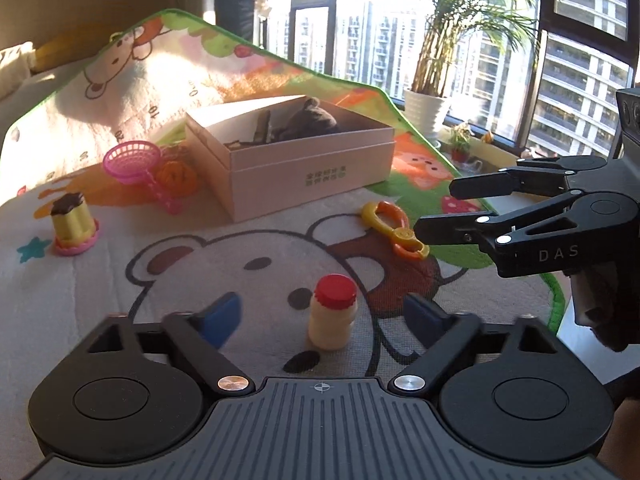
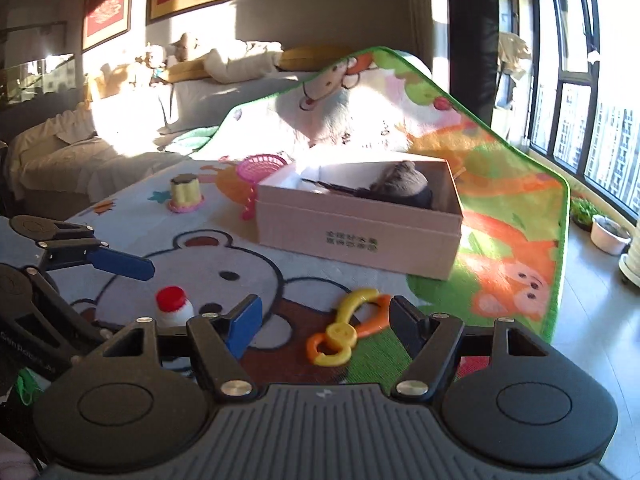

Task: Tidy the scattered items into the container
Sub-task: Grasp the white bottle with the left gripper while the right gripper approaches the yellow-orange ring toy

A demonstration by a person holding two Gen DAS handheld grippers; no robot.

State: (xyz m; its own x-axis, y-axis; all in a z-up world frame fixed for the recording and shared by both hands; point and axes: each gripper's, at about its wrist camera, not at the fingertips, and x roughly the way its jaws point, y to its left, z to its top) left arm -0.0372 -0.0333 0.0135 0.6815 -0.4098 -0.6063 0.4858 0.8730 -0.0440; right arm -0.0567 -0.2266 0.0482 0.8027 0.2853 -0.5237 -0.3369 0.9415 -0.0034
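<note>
**Both tongs spread over toys on the bear play mat**

The left tongs (image 1: 320,316) hover low over the play mat (image 1: 120,280), their blue-padded fingers (image 1: 222,318) standing on either side of a small toy bottle (image 1: 333,312) with a cream body and red cap. The bottle stands upright on the printed bear's face, and a gap shows between it and each pad, so the tongs are spread around it and pinch nothing.

The right tongs (image 2: 324,320) are spread as well, with nothing clamped. Between and just ahead of their fingers lies a pair of yellow-and-orange toy scissors (image 2: 344,330), flat on the mat. From the left wrist view the right tongs (image 1: 436,210) come in from the right edge, their tips close to the scissors (image 1: 394,230); whether they touch cannot be told.

The container, a pale pink cardboard box (image 1: 304,164), sits open farther back on the mat, well apart from both tongs. Inside it lies a dark plush toy (image 1: 308,122) beside some other dark item too dim to name.

Left of the box lie a pink toy sieve (image 1: 134,160) and an orange toy (image 1: 176,176) just beside it. Farther left stands a yellow toy pudding (image 1: 72,220) with a dark top on a pink base.

A potted palm (image 1: 440,60) stands by the windows beyond the mat.
</note>
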